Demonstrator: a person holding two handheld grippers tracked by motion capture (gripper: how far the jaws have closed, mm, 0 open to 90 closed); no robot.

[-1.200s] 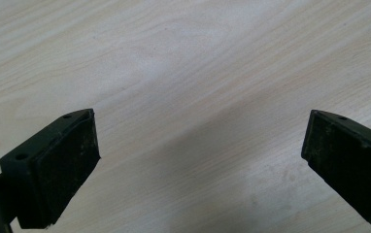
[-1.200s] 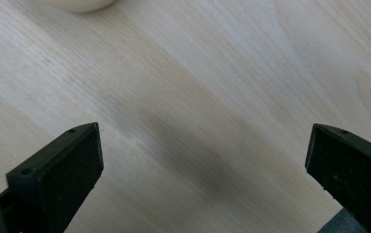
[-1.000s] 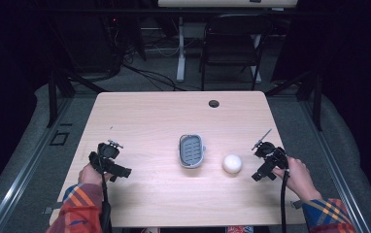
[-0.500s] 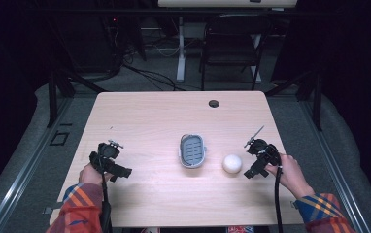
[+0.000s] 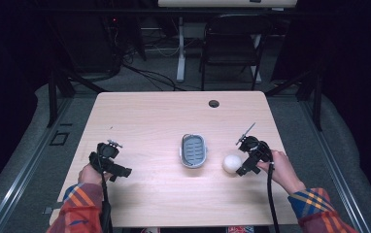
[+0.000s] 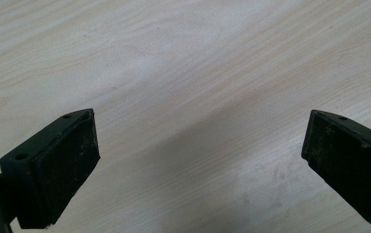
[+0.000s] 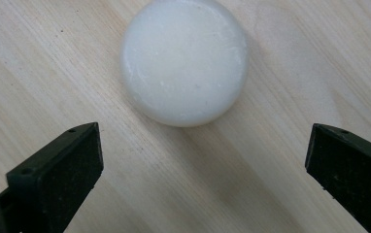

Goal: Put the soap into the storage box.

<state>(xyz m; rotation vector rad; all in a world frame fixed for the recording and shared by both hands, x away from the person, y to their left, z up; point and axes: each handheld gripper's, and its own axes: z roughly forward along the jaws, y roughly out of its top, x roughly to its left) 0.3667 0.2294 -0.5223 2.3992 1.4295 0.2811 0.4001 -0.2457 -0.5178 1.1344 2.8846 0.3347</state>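
Right gripper view: our right gripper point(image 7: 203, 174) is spread wide, the white round puck point(image 7: 184, 60) lying just ahead, centred between the jaws, untouched. Left gripper point(image 6: 200, 170) released too, over bare table point(image 6: 183, 73), farther off.

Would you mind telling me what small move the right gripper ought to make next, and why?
Probably ease the right gripper forward until the white round bar sits between its fingers, then close. In the right gripper view the fingers stand wide open and the bar lies on the table just ahead of them, roughly centred and untouched. The grey dish beside it looks like the likely destination.
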